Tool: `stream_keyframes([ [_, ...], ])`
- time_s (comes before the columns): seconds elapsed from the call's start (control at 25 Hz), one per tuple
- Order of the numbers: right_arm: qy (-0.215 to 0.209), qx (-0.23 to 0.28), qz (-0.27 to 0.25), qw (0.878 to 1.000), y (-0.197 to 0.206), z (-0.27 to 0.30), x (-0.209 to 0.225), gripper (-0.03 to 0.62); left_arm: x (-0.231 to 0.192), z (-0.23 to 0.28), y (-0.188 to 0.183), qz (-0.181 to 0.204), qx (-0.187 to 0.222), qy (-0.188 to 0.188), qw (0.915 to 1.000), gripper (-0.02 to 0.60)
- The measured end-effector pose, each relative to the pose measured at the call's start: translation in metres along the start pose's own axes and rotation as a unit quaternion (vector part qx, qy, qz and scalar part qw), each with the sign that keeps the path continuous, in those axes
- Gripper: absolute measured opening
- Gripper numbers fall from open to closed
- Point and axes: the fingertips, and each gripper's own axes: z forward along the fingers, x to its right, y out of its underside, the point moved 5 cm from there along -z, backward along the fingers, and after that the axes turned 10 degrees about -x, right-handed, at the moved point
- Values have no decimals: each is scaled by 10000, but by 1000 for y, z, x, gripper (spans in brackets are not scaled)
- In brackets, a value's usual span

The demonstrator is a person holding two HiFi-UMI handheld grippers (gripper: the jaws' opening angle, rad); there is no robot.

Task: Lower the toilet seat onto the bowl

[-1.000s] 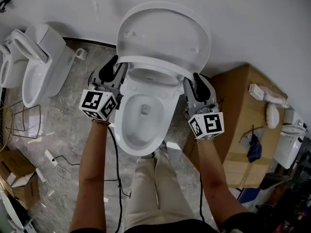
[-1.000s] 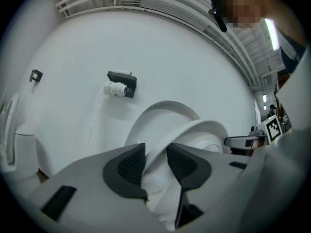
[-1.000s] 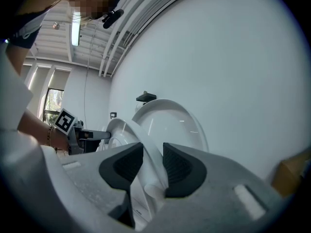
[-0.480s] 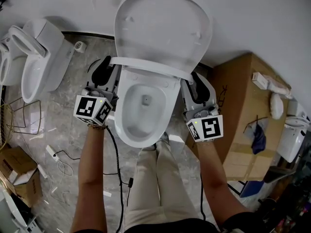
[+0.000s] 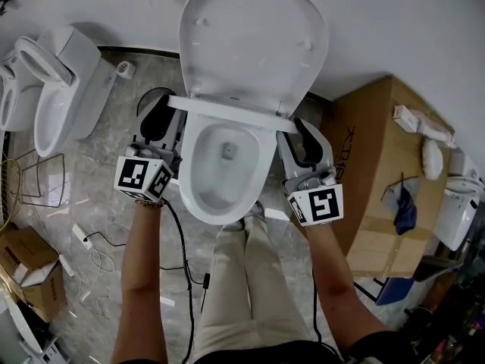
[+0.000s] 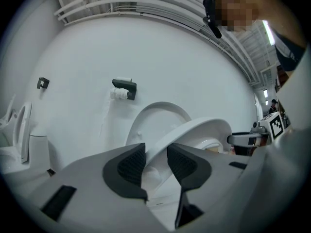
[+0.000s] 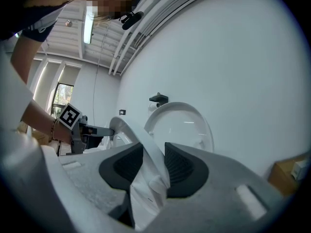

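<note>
Swinging down off the lid (image 5: 254, 44) at twelve o'clock, the toilet seat (image 5: 231, 112) hangs halfway above the bowl (image 5: 187, 188), with left gripper (image 6: 155, 152) and right gripper (image 7: 154, 154) pinching its nine and three o'clock sides.

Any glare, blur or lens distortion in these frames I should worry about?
Head view: sharp, evenly lit, no glare on the lid, dark lower-right corner. Left gripper view: heavy fisheye, black corners, ceiling pipes bowed. Right gripper view: same fisheye, ceiling lamp blown out, toilet seat soft up close.
</note>
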Motion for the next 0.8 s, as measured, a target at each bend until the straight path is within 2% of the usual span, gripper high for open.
stream_keyframes([
  [0.24, -48, -77, -146, 9999, 9, -15, -17, 135, 6, -20, 12, 13, -160, -91, 9998, 140],
  [0.56, -136, 206, 152, 9996, 7, -30, -38, 140, 13, -44, 31, 71, -284, -84, 9995, 141],
  [0.8, -164, 153, 111, 9997, 14, -39, -51, 143, 16, -58, 42, 85, -382, -94, 9992, 140],
])
